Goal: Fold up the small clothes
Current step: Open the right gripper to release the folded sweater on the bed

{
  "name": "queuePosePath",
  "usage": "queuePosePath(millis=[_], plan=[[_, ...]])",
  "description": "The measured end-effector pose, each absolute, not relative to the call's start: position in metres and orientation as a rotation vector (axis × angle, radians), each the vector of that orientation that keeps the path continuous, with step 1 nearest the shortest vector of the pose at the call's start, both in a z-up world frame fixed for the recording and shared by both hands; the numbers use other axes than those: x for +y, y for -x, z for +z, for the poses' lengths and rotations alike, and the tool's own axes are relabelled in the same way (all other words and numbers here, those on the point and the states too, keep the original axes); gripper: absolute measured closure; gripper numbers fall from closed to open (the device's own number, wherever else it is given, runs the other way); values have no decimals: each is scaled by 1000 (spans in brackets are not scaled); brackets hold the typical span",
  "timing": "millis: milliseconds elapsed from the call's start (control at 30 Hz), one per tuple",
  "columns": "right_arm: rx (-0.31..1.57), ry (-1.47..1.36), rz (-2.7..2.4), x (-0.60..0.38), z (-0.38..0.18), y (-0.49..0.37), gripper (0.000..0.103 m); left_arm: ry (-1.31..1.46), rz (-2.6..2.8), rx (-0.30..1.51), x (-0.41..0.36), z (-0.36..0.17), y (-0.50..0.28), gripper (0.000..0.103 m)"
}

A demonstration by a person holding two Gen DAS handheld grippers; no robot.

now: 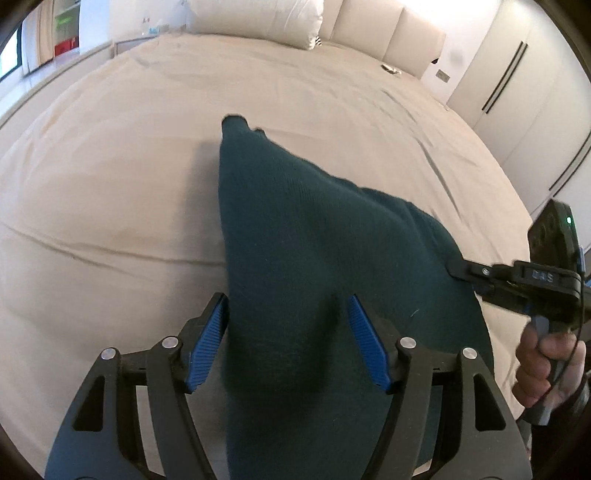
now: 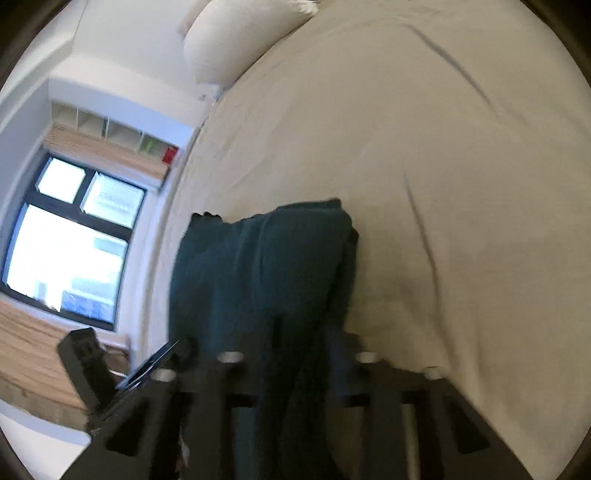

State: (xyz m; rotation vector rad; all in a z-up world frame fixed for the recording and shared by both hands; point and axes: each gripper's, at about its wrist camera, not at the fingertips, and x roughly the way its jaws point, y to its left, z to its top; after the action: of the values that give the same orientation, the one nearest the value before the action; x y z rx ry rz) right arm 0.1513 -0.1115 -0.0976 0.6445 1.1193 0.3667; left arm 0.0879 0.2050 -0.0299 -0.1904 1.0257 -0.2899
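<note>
Closest to the left camera, the left gripper has its blue pads spread wide, and the dark green knit garment passes between them without being pinched. To the right, the right gripper clamps the edge of the garment; the right hand holds its handle. In the blurred right view the cloth hangs through this gripper. Beyond, the garment reaches over the beige bed sheet. Far behind lie a white pillow and a window.
</note>
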Motion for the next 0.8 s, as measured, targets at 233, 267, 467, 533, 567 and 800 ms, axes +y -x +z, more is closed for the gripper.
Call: queuePosePath(millis=[233, 267, 467, 533, 567, 800], plan=[[992, -428, 314, -108, -85, -153, 90, 159, -279, 1017, 196, -43, -80, 34], [1052, -487, 284, -118, -107, -158, 90, 163, -277, 1021, 198, -49, -79, 31], [1044, -567, 258, -144, -112, -144, 70, 219, -286, 1007, 210, -63, -77, 15], [1017, -540, 196, -150, -94, -133, 69, 199, -249, 988, 210, -52, -70, 15], [986, -529, 189, -150, -82, -126, 69, 193, -241, 962, 209, -46, -67, 15], [1030, -420, 370, -98, -78, -94, 67, 122, -243, 995, 195, -59, -65, 15]])
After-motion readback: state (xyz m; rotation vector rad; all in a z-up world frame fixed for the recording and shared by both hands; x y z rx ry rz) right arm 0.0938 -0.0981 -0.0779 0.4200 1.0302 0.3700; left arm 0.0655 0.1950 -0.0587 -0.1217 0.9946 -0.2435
